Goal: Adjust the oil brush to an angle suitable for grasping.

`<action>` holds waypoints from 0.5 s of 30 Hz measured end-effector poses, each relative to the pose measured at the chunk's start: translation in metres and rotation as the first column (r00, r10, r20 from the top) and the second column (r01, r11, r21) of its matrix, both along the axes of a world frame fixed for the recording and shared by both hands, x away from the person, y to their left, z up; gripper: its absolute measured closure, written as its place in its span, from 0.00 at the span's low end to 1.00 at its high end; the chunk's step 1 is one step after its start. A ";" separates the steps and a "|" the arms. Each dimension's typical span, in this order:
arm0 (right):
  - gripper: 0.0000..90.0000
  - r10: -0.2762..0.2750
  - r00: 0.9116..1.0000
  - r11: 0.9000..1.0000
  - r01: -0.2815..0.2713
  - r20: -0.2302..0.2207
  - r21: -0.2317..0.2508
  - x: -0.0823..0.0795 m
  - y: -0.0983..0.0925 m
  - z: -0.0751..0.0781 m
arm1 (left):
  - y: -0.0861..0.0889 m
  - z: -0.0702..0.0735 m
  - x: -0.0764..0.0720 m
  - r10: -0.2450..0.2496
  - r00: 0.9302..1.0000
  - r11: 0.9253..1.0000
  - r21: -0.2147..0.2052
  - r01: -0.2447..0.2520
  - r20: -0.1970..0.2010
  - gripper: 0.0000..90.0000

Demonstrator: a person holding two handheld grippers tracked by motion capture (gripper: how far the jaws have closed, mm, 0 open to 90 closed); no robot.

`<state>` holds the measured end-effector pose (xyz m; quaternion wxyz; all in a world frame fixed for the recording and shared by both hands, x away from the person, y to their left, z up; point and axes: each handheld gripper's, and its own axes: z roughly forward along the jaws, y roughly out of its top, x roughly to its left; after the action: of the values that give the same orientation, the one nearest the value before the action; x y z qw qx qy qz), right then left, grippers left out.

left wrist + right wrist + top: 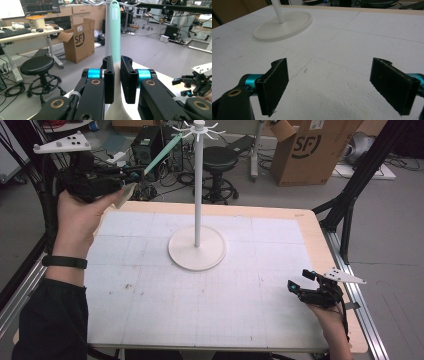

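Two hand-held grippers are in play, and the left hand-held gripper (117, 80) is the busy one: its black jaws are clamped tight on a mint-green shoehorn-like tool (115, 32), gripping it low on the shaft where the pale, wider end begins, so the long green handle sticks straight out past the fingertips. In the high view that left hand-held gripper (131, 182) is lifted above the table's (310, 227) far left corner, with the green tool (162, 155) angling up and to the right, its tip close to the top of the white stand (198, 190). Whether the tip actually touches one of the little hooks up there is hard to say, as the crown of the stand is small and pale. The stand's round base (196, 252) sits in the middle of the table, well apart from both hands. Over on the near right edge, the right hand-held gripper (300, 281) rests low by the table, jaws spread wide with nothing between them, just bare white mat. Behind the table stand a black stool (220, 160) and a cardboard box (312, 150) on the floor.
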<state>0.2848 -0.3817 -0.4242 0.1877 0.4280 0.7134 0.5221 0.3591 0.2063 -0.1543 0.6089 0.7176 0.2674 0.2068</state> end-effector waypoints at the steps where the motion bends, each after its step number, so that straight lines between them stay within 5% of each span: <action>1: 0.16 0.000 1.000 1.000 0.000 0.000 -0.001 0.000 0.000 0.000 | -0.001 0.000 0.000 -0.001 1.000 1.000 0.004 0.001 -0.001 0.91; 15: 0.16 -0.003 1.000 1.000 0.003 -0.004 0.004 0.000 0.000 0.000 | -0.007 -0.004 0.006 -0.004 1.000 1.000 0.009 0.004 -0.013 0.91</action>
<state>0.2844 -0.3819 -0.4240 0.1862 0.4304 0.7120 0.5226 0.3656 0.1991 -0.1581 0.6043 0.7221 0.2690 0.2024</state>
